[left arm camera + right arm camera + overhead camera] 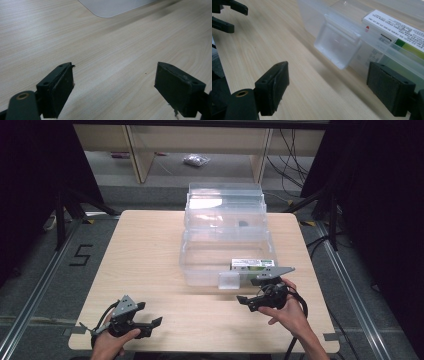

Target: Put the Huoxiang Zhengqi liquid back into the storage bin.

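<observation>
A clear plastic storage box [192,265] stands at the middle of the wooden table, its lid [225,200] tipped open at the back. A white and green carton [252,265] lies inside at the front right. My right gripper [250,291] is open just in front of the box, near its clear front latch [229,280]. In the right gripper view the latch [337,47] and the carton [397,27] lie beyond the spread jaws of this gripper [328,75]. My left gripper [150,314] is open over bare table at the front left, nothing between its jaws [115,75].
The table's front edge [200,351] lies close under both hands. A corner of the box [112,7] is visible at the top of the left gripper view. Shelving legs [140,160] and cables [292,165] are on the floor behind the table.
</observation>
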`<state>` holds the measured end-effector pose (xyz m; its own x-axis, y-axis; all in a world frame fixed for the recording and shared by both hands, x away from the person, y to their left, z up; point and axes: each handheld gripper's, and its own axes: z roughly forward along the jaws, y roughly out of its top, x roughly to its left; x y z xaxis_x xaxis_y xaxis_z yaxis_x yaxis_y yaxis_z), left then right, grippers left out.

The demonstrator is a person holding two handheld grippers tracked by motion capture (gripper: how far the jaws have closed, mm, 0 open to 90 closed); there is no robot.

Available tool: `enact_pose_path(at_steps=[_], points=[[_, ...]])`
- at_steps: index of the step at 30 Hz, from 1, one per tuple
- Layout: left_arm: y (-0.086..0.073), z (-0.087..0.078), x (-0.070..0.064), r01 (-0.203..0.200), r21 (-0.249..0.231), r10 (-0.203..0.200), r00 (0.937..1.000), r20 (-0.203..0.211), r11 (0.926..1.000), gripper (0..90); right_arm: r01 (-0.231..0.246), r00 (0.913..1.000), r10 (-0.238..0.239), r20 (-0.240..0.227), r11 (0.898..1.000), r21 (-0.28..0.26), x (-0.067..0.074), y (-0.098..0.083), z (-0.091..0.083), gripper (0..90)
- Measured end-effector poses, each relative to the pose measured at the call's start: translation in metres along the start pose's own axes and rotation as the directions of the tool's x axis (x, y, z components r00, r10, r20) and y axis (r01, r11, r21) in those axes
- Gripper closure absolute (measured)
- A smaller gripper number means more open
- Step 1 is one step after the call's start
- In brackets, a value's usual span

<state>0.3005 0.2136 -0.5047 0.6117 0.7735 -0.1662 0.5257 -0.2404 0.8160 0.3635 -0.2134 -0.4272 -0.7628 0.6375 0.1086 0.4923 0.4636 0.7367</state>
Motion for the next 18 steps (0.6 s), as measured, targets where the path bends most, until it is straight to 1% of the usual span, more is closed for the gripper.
enact_pose_path(at_steps=[1, 2, 4, 6, 7, 8, 12, 13, 14, 15, 16, 17, 18], points=[[0.0, 0.0, 0.0, 0.0, 0.002, 0.0, 1.0, -0.001, 1.0, 14.9, 0.003, 1.0, -0.003, 0.004, 1.0, -0.002, 0.0, -0.001, 0.0, 19.2], [0.0, 0.0, 0.0, 0.0, 0.003, 0.0, 1.0, -0.002, 1.0, 14.9, -0.01, 0.9999, 0.01, -0.002, 1.0, 0.004, 0.001, -0.002, 0.0, 19.2], [0.0, 0.0, 0.0, 0.0, 0.0, 0.0, 1.0, 0.0, 1.0, 15.0, -0.019, 0.9998, 0.019, -0.006, 1.0, 0.01, 0.001, -0.003, -0.001, 19.1], [0.0, -0.001, 0.0, 0.0, 0.004, 0.0, 1.0, -0.002, 1.0, 15.0, -0.001, 0.9999, 0.001, -0.011, 1.0, 0.003, -0.001, -0.006, 0.0, 18.7], [0.0, -0.001, 0.0, 0.0, 0.004, 0.0, 1.0, -0.002, 1.0, 15.0, -0.003, 1.0, 0.003, -0.007, 1.0, -0.001, -0.002, -0.007, 0.0, 18.6], [0.0, -0.001, 0.0, -0.001, 0.005, 0.001, 1.0, -0.002, 1.0, 15.0, -0.021, 0.9998, 0.021, 0.001, 1.0, 0.007, -0.001, -0.008, 0.0, 18.3], [0.0, 0.0, 0.0, -0.001, 0.001, 0.001, 1.0, 0.0, 1.0, 15.0, -0.02, 0.9998, 0.02, 0.0, 1.0, 0.007, -0.001, -0.013, -0.001, 18.1], [0.0, 0.0, -0.001, 0.003, -0.009, -0.003, 1.0, -0.003, 1.0, 15.0, -0.021, 0.9998, 0.021, 0.002, 1.0, 0.001, -0.001, -0.016, 0.0, 18.1], [0.0, 0.0, -0.001, 0.002, -0.004, -0.002, 1.0, 0.0, 1.0, 15.0, -0.023, 0.9997, 0.023, 0.003, 1.0, 0.013, -0.001, -0.017, 0.0, 18.2], [0.0, 0.0, -0.001, 0.002, -0.005, -0.002, 1.0, 0.0, 1.0, 15.0, -0.013, 0.9998, 0.013, -0.011, 1.0, 0.007, -0.002, -0.018, 0.0, 18.1], [0.0, 0.0, -0.001, 0.002, -0.005, -0.002, 1.0, 0.0, 1.0, 15.0, -0.013, 0.9998, 0.013, -0.011, 1.0, 0.007, -0.002, -0.018, 0.0, 18.1], [0.0, 0.0, -0.001, 0.002, -0.002, -0.002, 1.0, -0.001, 1.0, 15.0, -0.032, 0.9995, 0.032, -0.001, 0.999, 0.001, 0.0, -0.022, 0.0, 18.1], [0.0, 0.0, -0.001, 0.002, -0.002, -0.002, 1.0, -0.001, 1.0, 15.0, -0.04, 0.9991, 0.04, -0.01, 0.999, 0.014, 0.0, -0.022, -0.001, 18.0]])
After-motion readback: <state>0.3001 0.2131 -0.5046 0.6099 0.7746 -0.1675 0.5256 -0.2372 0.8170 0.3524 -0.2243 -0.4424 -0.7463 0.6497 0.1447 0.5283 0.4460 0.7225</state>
